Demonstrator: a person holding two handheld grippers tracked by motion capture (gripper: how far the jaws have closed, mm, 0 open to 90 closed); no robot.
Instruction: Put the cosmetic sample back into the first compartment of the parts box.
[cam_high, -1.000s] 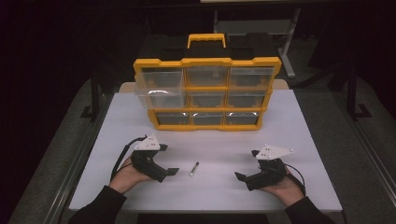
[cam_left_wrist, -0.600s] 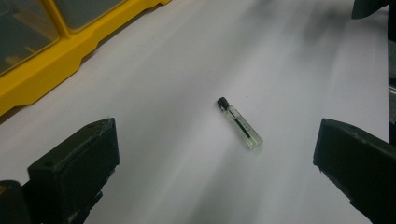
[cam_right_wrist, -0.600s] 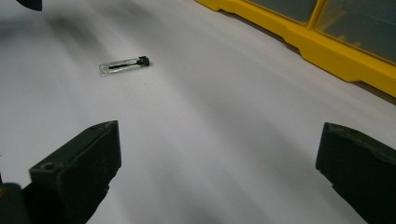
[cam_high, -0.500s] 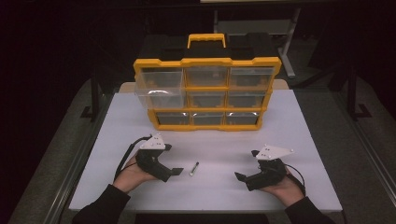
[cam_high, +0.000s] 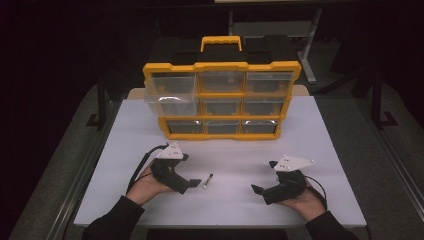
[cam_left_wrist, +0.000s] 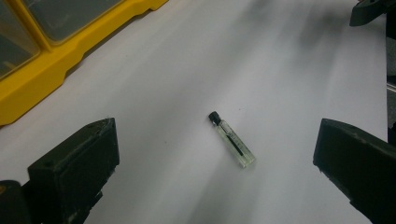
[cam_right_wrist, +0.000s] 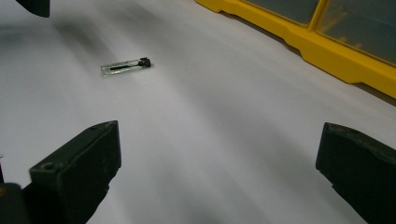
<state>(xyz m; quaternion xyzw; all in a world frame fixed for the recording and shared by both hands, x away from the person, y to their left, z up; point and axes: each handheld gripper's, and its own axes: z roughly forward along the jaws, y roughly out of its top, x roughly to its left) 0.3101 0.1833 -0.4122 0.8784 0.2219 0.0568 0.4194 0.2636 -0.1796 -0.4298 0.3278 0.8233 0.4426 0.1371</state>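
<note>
Yellow drawer organizer (cam_high: 222, 97) along the tabletop (cam_high: 325, 145) far edge, small glass vial (cam_high: 207, 180) lying near the front edge, left hand-held gripper (cam_high: 192, 183) wide just beside it, right hand-held gripper (cam_high: 256, 189) wide, well apart.

Small clear vial (cam_left_wrist: 232, 139) (black cap) lies flat on the white table (cam_high: 235, 160).

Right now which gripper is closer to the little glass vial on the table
Left. The left gripper sits right beside the vial, jaws open and pointed at it. The right gripper rests open, farther off on the vial's other side.
</note>
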